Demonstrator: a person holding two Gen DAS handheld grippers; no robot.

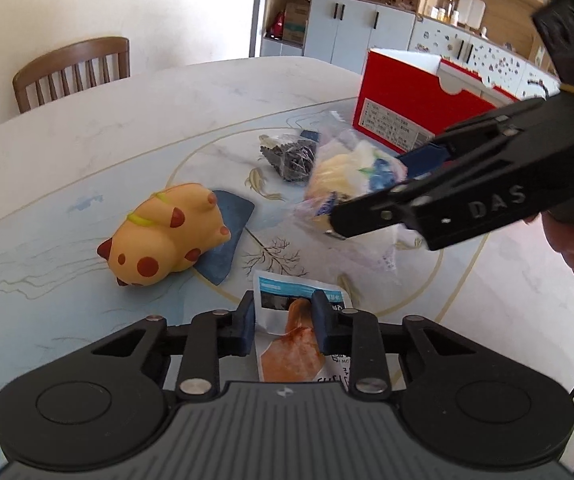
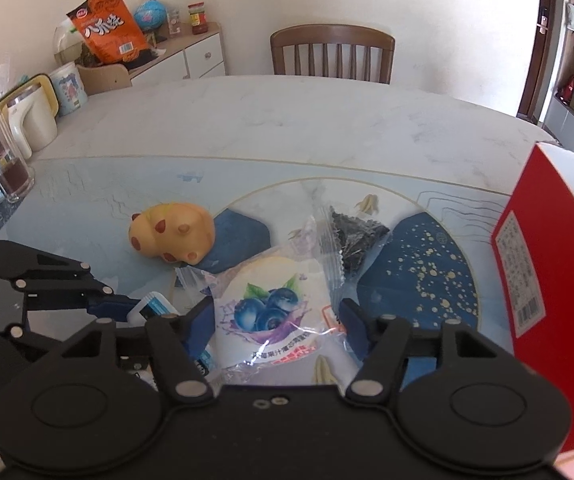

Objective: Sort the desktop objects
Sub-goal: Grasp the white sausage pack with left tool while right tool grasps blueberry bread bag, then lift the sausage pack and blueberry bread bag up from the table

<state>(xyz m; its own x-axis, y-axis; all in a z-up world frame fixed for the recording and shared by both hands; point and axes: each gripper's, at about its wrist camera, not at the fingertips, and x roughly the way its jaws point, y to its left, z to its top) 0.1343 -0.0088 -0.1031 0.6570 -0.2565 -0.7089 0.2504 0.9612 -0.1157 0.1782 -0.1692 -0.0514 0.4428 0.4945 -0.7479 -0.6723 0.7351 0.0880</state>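
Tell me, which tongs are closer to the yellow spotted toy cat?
Left. The left tongs sit just beside the yellow spotted rubber toy cat, around a white snack packet. The right tongs are farther off, around a clear blueberry pastry bag.

Both wrist views close, downward; share toy [image 1: 165, 236] [image 2: 173, 236].

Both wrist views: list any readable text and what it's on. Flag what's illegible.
"DAS": raised letters on the right gripper body, seen from the left wrist.
"八爪烧", roughly: orange snack bag on the sideboard; the characters are stylised, so the reading is uncertain.
Red box: white label with a table, too small to read; its barcode sticker is likewise illegible.
Blueberry snack packet: a line of Chinese print, blurred.
Pouch with orange picture between the left gripper's pads: print too small.
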